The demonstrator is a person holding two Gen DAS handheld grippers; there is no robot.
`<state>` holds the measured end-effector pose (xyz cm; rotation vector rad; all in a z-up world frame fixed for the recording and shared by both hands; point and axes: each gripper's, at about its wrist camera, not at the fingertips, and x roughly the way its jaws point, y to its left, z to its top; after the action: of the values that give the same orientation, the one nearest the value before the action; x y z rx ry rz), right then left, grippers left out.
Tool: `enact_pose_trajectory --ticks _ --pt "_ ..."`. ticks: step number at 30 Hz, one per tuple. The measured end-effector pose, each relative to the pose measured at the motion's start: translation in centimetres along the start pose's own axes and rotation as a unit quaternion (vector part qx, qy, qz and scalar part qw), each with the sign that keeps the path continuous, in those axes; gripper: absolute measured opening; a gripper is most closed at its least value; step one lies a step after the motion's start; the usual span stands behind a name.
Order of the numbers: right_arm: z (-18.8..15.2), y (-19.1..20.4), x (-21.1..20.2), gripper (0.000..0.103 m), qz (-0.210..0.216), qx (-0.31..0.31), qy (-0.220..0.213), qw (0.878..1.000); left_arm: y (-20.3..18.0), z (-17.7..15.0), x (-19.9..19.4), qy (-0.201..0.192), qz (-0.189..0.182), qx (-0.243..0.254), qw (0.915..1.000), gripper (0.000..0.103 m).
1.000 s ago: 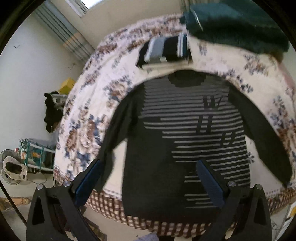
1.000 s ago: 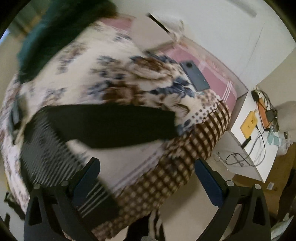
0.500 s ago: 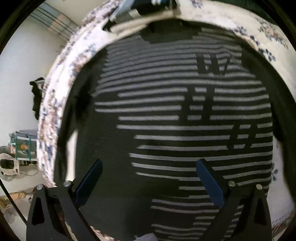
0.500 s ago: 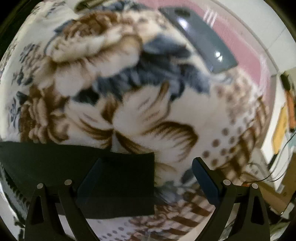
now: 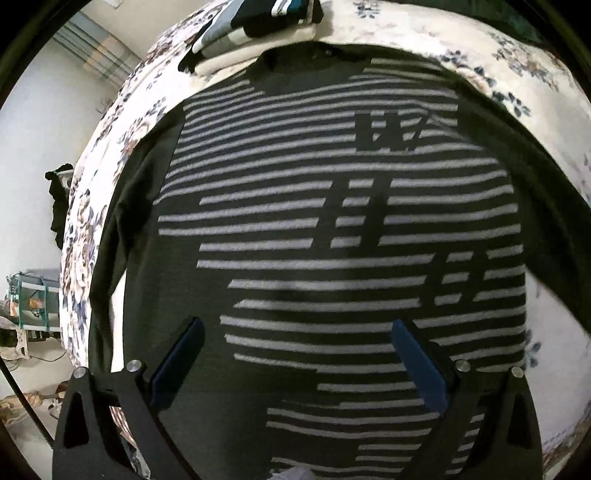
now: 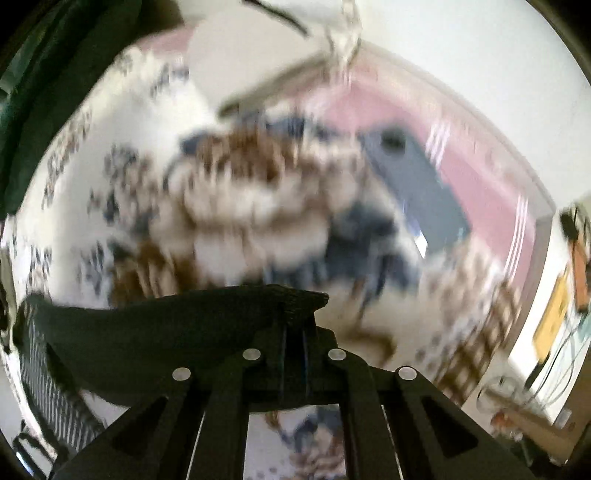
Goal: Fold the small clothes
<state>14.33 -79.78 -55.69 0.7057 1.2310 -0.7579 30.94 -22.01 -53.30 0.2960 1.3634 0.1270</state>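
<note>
A dark sweater with grey stripes lies spread flat, front up, on a floral bed cover. My left gripper hovers open above its lower body, fingers apart and empty. In the right wrist view my right gripper is shut on the cuff end of the sweater's dark sleeve and holds it lifted off the bed. The striped body shows at the lower left of the right wrist view.
A folded striped garment on a pale folded one lies above the sweater's collar. A dark phone lies on the bed to the right of the sleeve. A bedside stand with cables is at the far right. A dark green garment lies far left.
My right gripper has closed on the sleeve cuff and lifted it; the view blurs with motion. My left gripper came down close over the sweater, then drew back slightly.
</note>
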Motion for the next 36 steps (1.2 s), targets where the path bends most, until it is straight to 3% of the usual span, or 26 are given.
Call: enact_pose_trajectory --ticks 3,6,9,12,19,22,23,24,25,29,32,35,36 --pt "3.7 0.9 1.2 0.006 -0.004 -0.013 -0.014 1.0 -0.5 0.5 0.1 0.0 -0.007 -0.009 0.9999 0.103" --pt "6.2 1.0 4.7 0.009 0.006 0.001 0.038 0.999 -1.1 0.7 0.2 0.003 -0.012 -0.013 0.9998 0.103" --pt "5.9 -0.9 5.6 0.04 0.018 0.051 0.074 0.996 -1.5 0.6 0.1 0.002 -0.016 -0.013 0.9998 0.103" --pt "3.7 -3.6 4.3 0.058 0.055 0.116 0.067 0.989 -1.6 0.2 0.7 0.008 -0.013 -0.01 0.9998 0.103" --pt "-1.2 -6.9 9.5 0.061 0.151 0.259 0.115 0.947 -0.6 -0.4 3.0 0.04 -0.003 -0.03 0.9988 0.103" --pt "-1.3 -6.1 10.9 0.062 0.149 0.274 0.094 0.945 0.2 -0.3 3.2 0.038 0.001 -0.037 0.9986 0.103" --pt "-1.1 -5.6 10.7 0.059 0.143 0.273 0.072 0.949 0.5 -0.2 3.2 0.037 0.001 -0.04 0.9985 0.103" --pt "-0.9 -5.0 10.2 0.039 0.138 0.265 0.049 0.953 0.7 -0.2 3.3 0.037 0.0 -0.042 0.9984 0.103" --pt "-0.6 -4.5 10.1 0.009 0.138 0.257 0.046 0.955 1.0 -0.2 3.3 0.037 0.0 -0.044 0.9984 0.103" --pt "0.7 -2.3 6.5 0.008 0.15 0.233 0.0 0.961 2.8 -0.6 3.4 0.034 -0.004 -0.061 0.9975 0.103" --pt "1.6 1.6 1.9 0.008 0.164 0.177 -0.03 0.97 5.0 -1.2 4.0 0.036 0.003 -0.08 0.9962 0.103" --pt "1.3 8.6 -2.6 0.008 0.177 0.091 -0.045 0.979 8.3 -1.9 5.2 0.035 0.024 -0.107 0.9933 0.103" --pt "0.6 12.6 -4.3 0.008 0.186 0.048 -0.051 0.98 9.3 -2.1 5.4 0.033 0.031 -0.115 0.9923 0.103"
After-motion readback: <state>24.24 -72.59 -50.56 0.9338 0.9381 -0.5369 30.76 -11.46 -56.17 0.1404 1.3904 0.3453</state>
